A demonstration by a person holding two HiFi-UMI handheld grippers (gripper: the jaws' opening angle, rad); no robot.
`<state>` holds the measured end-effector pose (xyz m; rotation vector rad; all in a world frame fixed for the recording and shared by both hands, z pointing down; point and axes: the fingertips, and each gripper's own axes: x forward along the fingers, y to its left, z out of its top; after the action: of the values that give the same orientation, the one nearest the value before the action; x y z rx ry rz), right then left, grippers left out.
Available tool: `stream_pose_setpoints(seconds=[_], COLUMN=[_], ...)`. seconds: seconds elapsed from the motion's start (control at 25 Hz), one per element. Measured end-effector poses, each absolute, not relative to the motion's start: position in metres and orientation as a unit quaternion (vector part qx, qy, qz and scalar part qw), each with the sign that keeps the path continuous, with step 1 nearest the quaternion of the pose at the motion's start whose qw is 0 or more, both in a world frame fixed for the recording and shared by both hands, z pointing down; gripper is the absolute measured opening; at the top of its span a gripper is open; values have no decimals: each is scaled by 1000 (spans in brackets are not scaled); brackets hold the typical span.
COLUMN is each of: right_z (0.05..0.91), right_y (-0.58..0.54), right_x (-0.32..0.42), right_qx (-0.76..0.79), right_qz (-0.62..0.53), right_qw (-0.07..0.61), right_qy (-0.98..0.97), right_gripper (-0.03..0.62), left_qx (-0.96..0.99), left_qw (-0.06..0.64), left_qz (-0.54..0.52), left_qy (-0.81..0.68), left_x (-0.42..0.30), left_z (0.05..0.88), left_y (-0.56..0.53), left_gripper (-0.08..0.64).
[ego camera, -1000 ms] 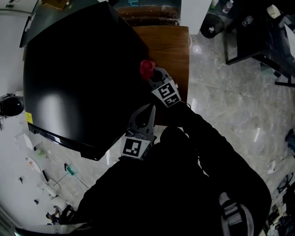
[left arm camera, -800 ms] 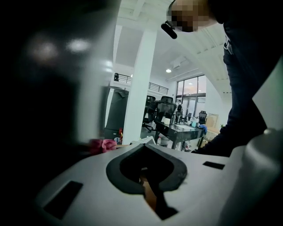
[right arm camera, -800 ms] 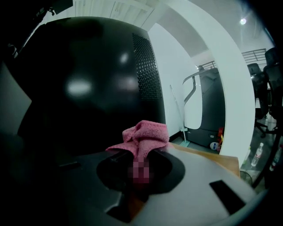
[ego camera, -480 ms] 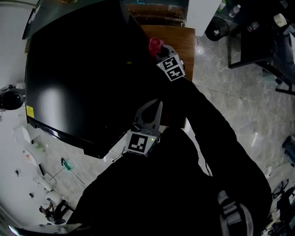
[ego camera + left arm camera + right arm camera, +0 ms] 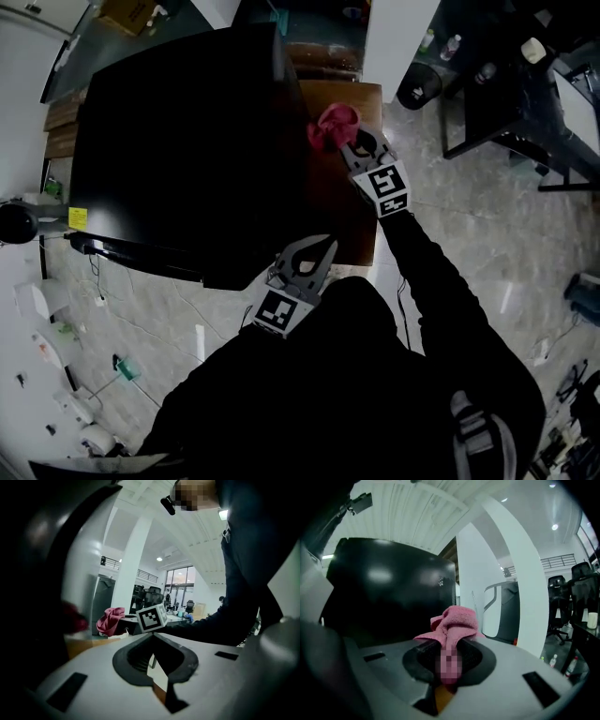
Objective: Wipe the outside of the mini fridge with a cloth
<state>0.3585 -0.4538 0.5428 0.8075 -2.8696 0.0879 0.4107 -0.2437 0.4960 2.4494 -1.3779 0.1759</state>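
The black mini fridge (image 5: 178,159) fills the left half of the head view and stands on a wooden table (image 5: 361,202). A pink cloth (image 5: 333,124) is bunched at the fridge's far right side, over the table, with my right gripper (image 5: 354,148) shut on it. In the right gripper view the cloth (image 5: 454,620) bulges out of the closed jaws, and the fridge's glossy side (image 5: 389,592) is close on the left. My left gripper (image 5: 314,251) hovers by the fridge's near right corner, shut and holding nothing. The left gripper view also shows the cloth (image 5: 110,620).
A white pillar (image 5: 394,37) rises behind the table, with a black bin (image 5: 417,84) beside it. Black desk and chair frames (image 5: 525,94) stand at the far right. Cables and small items (image 5: 84,375) lie on the tiled floor at left.
My right gripper has carried the pink cloth farther along the fridge's right side, away from me. The left gripper has stayed near the fridge's near corner.
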Motion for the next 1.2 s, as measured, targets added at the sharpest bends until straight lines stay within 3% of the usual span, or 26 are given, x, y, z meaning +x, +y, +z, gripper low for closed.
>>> stream_pose_setpoints(seconds=[0.32,0.72,1.2], right_z=[482,417,389], right_y=[-268,-75,82], right_x=[374,300,254], right_qx=[313,370,314], right_qz=[39,83,85], right_qw=[74,21,4], right_qy=[-946,-925,-946], right_gripper=[49,49,49], left_qx=[910,928,917], left_qw=[113,85,82], left_qz=[16,11,2], left_qy=[-398,-363,-391], left_x=[359,236,192], left_z=[446,422,415], left_y=[-136,-15,104], left_gripper=[5,5,5])
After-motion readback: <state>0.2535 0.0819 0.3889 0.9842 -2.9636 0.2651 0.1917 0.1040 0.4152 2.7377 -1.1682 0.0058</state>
